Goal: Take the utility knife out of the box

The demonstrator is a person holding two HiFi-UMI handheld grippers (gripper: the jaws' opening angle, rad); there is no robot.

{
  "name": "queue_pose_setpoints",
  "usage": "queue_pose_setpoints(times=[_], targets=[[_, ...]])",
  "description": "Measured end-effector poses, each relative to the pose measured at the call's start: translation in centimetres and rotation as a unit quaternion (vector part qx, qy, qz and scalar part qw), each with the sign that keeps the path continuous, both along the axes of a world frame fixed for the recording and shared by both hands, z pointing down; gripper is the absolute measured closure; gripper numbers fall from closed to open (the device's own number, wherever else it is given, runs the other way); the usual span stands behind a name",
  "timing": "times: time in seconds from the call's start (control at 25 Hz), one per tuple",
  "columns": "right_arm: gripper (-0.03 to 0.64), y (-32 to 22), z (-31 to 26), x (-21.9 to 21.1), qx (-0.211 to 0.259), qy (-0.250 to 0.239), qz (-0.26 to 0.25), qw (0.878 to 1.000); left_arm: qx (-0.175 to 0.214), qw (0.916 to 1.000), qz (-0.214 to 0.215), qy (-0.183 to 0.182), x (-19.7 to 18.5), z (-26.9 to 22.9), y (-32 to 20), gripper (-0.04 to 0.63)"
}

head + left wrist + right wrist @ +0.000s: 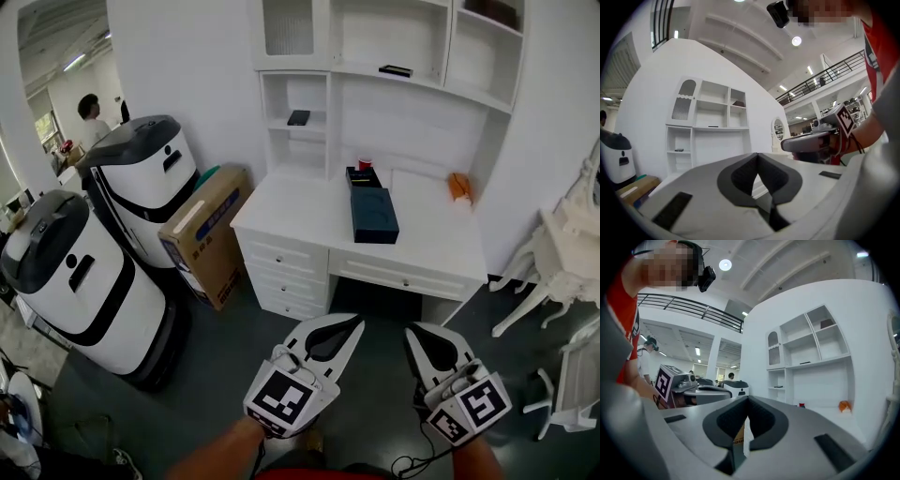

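A flat dark navy rectangular box (375, 216) lies closed on the white desk (291, 211), just right of centre in the head view, with its long side running away from the camera. Just behind it sits a smaller dark box (363, 176), and a small red cup (365, 164) stands beyond that. The utility knife itself shows in no view.

An orange crumpled object (458, 186) lies at the desk's right rear. A flat black item (298, 118) rests on a low shelf of the white hutch (394, 37) above the desk. A brown cardboard carton (208, 230) leans at the desk's left side. Two rounded white-and-black machines (141, 178) fill the left of the frame, and white carved chairs (562, 253) crowd the right edge.

At the bottom of the frame the left gripper (354, 324) and the right gripper (411, 330) are side by side, pointing toward the desk and well apart from it. Each has its jaws pressed together on nothing.

Below them is dark grey floor (216, 356). The walls are white, and a person (91, 114) stands in the hall at the upper left.
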State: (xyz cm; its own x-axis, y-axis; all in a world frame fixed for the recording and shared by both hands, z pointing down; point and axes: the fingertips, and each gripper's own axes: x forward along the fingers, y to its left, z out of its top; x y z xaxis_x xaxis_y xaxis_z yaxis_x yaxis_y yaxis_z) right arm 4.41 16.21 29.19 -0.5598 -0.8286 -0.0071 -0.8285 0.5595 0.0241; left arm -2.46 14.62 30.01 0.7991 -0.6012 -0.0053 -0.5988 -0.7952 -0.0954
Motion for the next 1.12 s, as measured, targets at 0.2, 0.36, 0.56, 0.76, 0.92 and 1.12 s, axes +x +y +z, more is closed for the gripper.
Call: queue_pose_setpoints(times=[0.2, 0.36, 0.56, 0.76, 0.92, 1.12], targets=[[0.595, -6.7, -0.2, 0.1, -0.003, 0.001, 0.007, 1.000, -0.001, 1.0000, 0.005, -0.001, -0.3, 0.2, -6.7, 0.558], [0.595, -11.7, 0.0, 0.8, -0.005, 0.009, 0.008, 1.000, -0.019, 0.9997, -0.002, 0.012, -0.2, 0.5, -11.6, 0.558], [0.595, -18.3, 0.4, 2.2, -0.002, 0.018, -0.005, 1.000, 0.008, 0.9999, -0.004, -0.006, 1.3, 1.2, -18.1, 0.558], [0.595, -25.8, 0.5, 4.4, -0.003, 0.012, -0.027, 1.000, -0.017, 0.9996, -0.022, -0.003, 3.6, 1.6, -25.0, 0.558], [0.595, -31.7, 0.3, 6.1, -0.003, 0.024, -0.049, 0.998, -0.013, 0.9990, -0.041, -0.011, 5.3, 1.7, -31.0, 0.558], [0.595, -37.8, 0.5, 7.7, -0.009, 0.024, -0.074, 0.997, -0.029, 0.9973, -0.068, -0.006, 7.2, 1.7, -37.0, 0.558]])
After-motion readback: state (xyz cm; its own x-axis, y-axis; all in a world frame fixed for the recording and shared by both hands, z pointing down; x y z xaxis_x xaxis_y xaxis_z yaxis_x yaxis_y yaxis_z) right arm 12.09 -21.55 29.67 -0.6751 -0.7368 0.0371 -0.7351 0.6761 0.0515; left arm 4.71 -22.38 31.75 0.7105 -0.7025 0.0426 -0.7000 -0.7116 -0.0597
